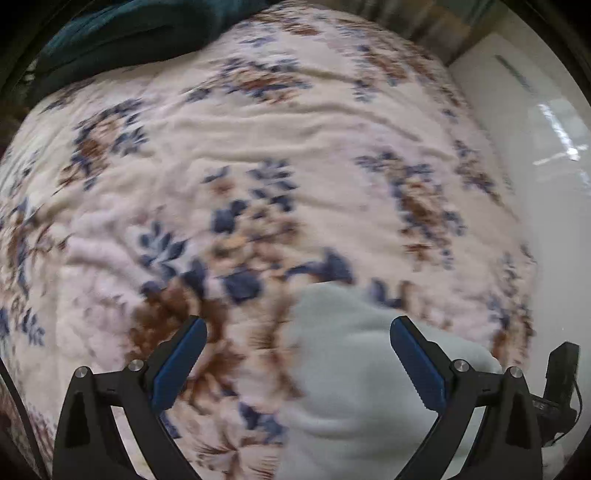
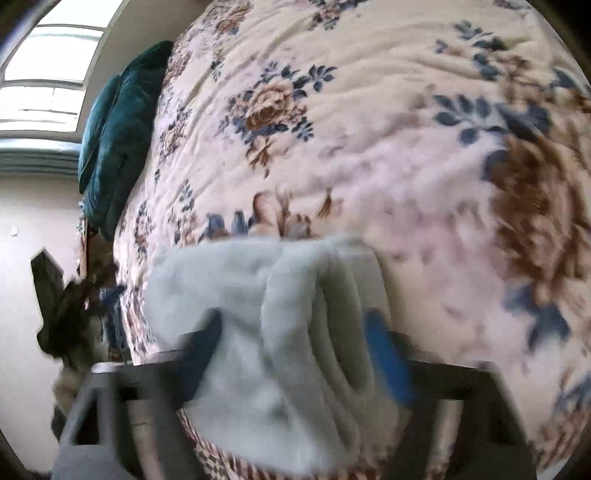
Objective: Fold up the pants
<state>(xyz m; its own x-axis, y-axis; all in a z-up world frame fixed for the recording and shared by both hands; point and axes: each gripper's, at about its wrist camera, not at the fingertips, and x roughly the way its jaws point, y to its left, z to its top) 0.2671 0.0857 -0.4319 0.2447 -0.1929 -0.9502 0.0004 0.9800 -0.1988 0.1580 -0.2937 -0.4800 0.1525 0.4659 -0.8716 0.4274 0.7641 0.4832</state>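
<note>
The pants are pale grey-white fleece, bunched on a floral blanket. In the left wrist view they lie low and right of centre. My left gripper is open and empty, its blue-padded fingers wide apart above the blanket, the right finger over the pants. In the right wrist view the pants fill the space between my right gripper's fingers. The view is blurred, so I cannot tell if the jaws press the cloth.
A dark teal cushion lies at the blanket's far edge; it also shows in the left wrist view. A white glossy floor runs along the bed's right side. A window and a dark object are at left.
</note>
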